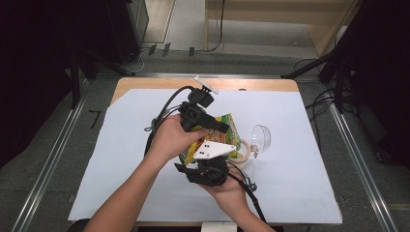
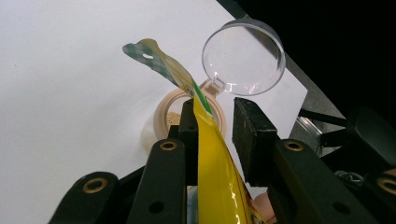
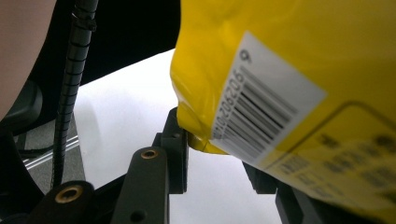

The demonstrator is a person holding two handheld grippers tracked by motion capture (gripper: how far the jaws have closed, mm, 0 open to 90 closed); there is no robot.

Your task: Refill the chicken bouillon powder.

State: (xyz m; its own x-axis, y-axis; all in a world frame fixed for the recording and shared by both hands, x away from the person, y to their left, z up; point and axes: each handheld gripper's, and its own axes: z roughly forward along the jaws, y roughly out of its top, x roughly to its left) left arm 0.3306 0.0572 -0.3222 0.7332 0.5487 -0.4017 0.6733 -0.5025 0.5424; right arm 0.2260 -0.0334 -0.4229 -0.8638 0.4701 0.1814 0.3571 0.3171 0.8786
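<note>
Right claw (image 1: 205, 169): nearest the person, low on the desk's near side, held from beneath by the right hand (image 1: 231, 191). In the right gripper view its jaws stand on either side of the yellow bag (image 3: 289, 88); the left jaw touches the bag's lower corner, the other is mostly hidden behind the bag. Whether the pads press on it I cannot tell.
Yellow bag: held above the middle of the desk, between the two claws, barcode label facing the right gripper view; in the high view (image 1: 227, 133) it sits just left of the jar.
Left hand (image 1: 169, 140): wrapped round the left claw's body, forearm coming in from the bottom left.
Left claw (image 2: 212, 135): above and beyond the right one, pointing toward the jar. The bag's thin upper edge runs up between its jaws and lies against the left jaw; a clear gap stands between bag and right jaw, so the claw is released, not clenched on it.
Jar (image 2: 170, 116): small, round, beige rim, standing on the desk directly under the bag's tip, pale grains inside.
Lid (image 2: 243, 58): clear, round, hinged to the jar's far side and tipped up open.
Desk (image 1: 290, 159): covered by a white sheet, wooden edge at the far side.
</note>
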